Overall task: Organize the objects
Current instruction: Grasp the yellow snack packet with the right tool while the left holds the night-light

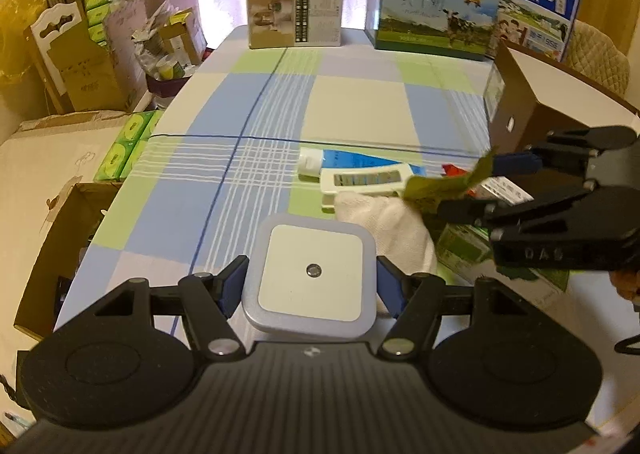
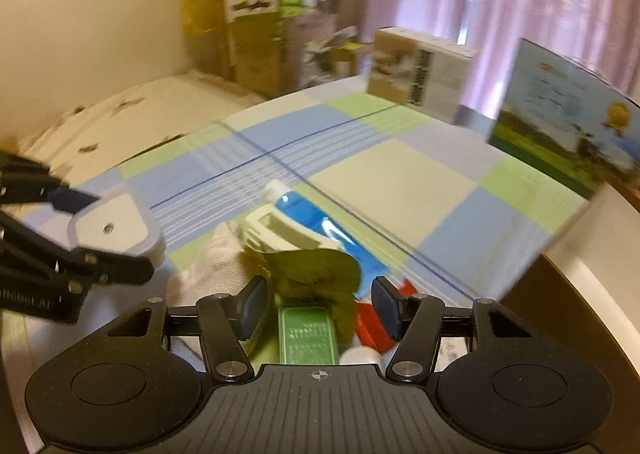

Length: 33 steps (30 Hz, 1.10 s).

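My left gripper (image 1: 311,274) is shut on a square grey night light (image 1: 314,278) with a white face, held above the checked tablecloth (image 1: 352,102). At the right, my right gripper (image 1: 472,186) is closed on an olive-green packet (image 1: 436,190). The right wrist view shows that packet (image 2: 312,270) crumpled between the right gripper's (image 2: 320,294) blue pads. Under it lie a blue tube (image 2: 308,214), a cream plastic tool (image 2: 280,232), a green box (image 2: 306,334), a red wrapper (image 2: 372,324) and a white cloth (image 1: 384,226). The left gripper (image 2: 116,230) with the light appears at the left.
A brown box (image 1: 528,94) stands at the table's right side. Two milk cartons (image 1: 432,10) and a small beige box (image 1: 294,12) line the far edge. Cardboard boxes (image 1: 72,66) and green tissue packs (image 1: 124,150) crowd the floor to the left.
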Available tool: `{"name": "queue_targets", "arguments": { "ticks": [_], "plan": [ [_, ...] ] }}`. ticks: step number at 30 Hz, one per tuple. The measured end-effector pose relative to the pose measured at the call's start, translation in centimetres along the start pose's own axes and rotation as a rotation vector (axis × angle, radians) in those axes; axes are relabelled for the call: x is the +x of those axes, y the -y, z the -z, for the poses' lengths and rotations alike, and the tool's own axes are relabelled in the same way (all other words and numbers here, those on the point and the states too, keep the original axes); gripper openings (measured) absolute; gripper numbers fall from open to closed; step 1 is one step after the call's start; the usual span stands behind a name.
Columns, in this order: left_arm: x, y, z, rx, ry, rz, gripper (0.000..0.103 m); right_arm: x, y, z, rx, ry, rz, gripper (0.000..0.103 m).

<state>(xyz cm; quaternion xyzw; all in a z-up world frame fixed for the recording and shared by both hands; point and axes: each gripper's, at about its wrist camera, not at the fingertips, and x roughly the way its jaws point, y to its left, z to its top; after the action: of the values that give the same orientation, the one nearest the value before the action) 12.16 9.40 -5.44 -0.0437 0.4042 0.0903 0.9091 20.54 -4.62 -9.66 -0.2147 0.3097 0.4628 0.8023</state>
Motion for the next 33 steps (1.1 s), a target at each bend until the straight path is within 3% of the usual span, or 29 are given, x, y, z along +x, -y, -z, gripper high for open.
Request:
{"name": "queue_targets", "arguments": {
  "ticks": [6, 8, 12, 14, 19, 24, 33],
  "plan": [
    [0.9, -1.5, -0.7, -0.055, -0.001, -0.039, 0.064, 1.9, 0.1, -0.2, -0.053, -0.027, -0.037, 0.053],
    [1.2, -1.8, -0.6, -0.061, -0.010, -0.056, 0.064, 2.3, 0.0, -0.1, -0.073, -0.028, -0.050, 0.039],
    [1.7, -1.8, -0.4, -0.053, -0.023, -0.084, 0.064, 2.3, 0.1, -0.1, -0.109, 0.018, -0.076, 0.033],
    [1.8, -1.8, -0.4, -0.052, -0.022, -0.085, 0.064, 2.0, 0.3, -0.3, -0.109, 0.041, -0.084, 0.018],
    [1.7, -1.5, -0.2, -0.041, -0.017, -0.088, 0.064, 0.0, 0.9, -0.7, -0.068, 0.117, -0.073, 0.018],
    [1.3, -0.8, -0.2, -0.023, -0.005, -0.082, 0.064, -3.5, 1.6, -0.8, 0.058, 0.202, -0.053, 0.018],
    [-1.2, 2.4, -1.2, 0.048, 0.052, -0.018, 0.064, -9.7, 3.5, 1.0, 0.242, 0.255, -0.008, 0.018]
  ]
}}
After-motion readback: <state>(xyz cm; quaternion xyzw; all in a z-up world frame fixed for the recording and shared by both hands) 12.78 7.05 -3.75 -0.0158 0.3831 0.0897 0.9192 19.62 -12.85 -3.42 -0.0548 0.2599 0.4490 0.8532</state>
